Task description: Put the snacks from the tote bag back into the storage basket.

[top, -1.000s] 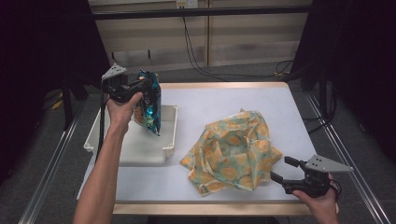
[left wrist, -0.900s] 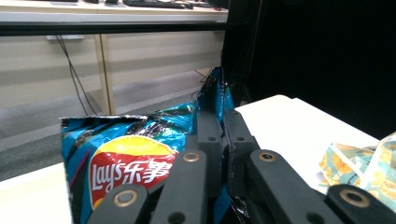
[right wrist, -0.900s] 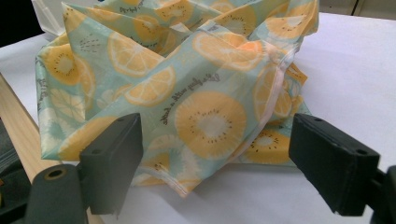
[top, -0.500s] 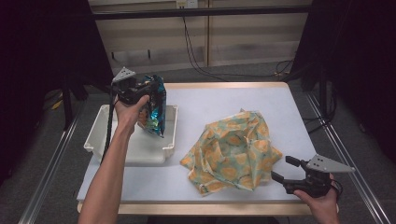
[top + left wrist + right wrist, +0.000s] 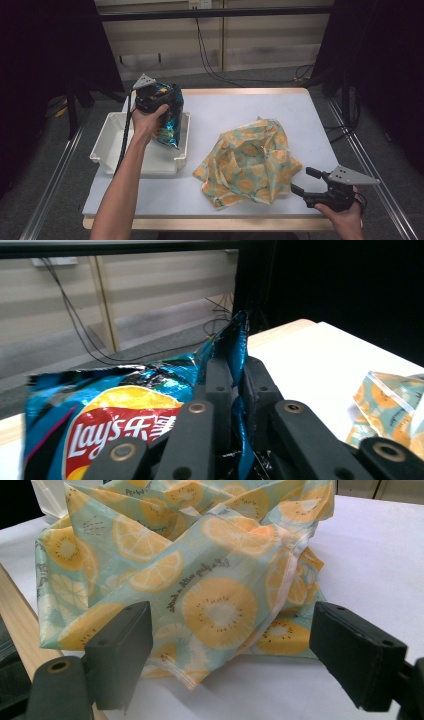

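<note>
At the left of the table sits the white tray (image 5: 107,150), its near rim just short of the table's front edge. Your left gripper (image 5: 159,101) hangs above the tray's far right corner, and between its black jaws you have the top seam of the blue chip bag (image 5: 169,125). In the left gripper view the jaws stand close together with the bag's crimped blue edge (image 5: 239,355) pinched upright between the pads; they have just been easing apart a little, yet the foil is still caught there. The bag hangs down from that grip with its lower end over the tray's right side, tilted slightly; I cannot tell whether the bottom touches the tray floor.

Moving right, the white table top (image 5: 225,112) lies bare between the tray and the crumpled cloth bag with the orange-slice print (image 5: 250,162), which rests in a loose heap near the front right of the table, well apart from the chip bag.

Farthest right, your right gripper (image 5: 300,182) rests at the front edge, pointing at the cloth. Its jaws are spread wide, one pad on each side of the nearest fold (image 5: 215,605), and they press on nothing.
</note>
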The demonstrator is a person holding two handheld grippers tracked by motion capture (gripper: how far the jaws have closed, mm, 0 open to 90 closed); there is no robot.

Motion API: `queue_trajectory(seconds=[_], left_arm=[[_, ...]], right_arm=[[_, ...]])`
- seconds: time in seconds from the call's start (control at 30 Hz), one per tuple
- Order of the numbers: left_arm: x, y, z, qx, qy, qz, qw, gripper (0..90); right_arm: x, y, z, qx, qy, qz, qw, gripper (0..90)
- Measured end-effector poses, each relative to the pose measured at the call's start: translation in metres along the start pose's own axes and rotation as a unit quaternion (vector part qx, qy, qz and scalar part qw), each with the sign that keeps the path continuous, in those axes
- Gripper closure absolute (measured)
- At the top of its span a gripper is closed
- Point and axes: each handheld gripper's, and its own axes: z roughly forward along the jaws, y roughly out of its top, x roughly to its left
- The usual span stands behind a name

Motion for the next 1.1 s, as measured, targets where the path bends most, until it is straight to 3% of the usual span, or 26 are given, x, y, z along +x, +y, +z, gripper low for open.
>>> queue_trajectory(seconds=[0.33,0.67,0.73,1.1], left_arm=[[-0.007,-0.001,0.002,0.012,-0.010,0.013,0.9998,73.3],[-0.014,-0.001,0.001,0.021,-0.014,0.006,0.9997,69.4],[-0.017,-0.002,0.001,0.022,-0.014,0.014,0.9996,69.0],[-0.015,-0.009,0.002,0.038,-0.017,0.006,0.9991,57.8]], right_arm=[[0.000,0.000,0.000,0.001,0.002,-0.001,1.0000,17.5],[0.002,-0.001,0.001,0.002,-0.001,-0.003,1.0000,17.3],[0.001,-0.001,0.001,0.003,0.000,-0.003,1.0000,17.3],[0.002,-0.002,0.002,0.005,0.002,-0.002,1.0000,17.3]])
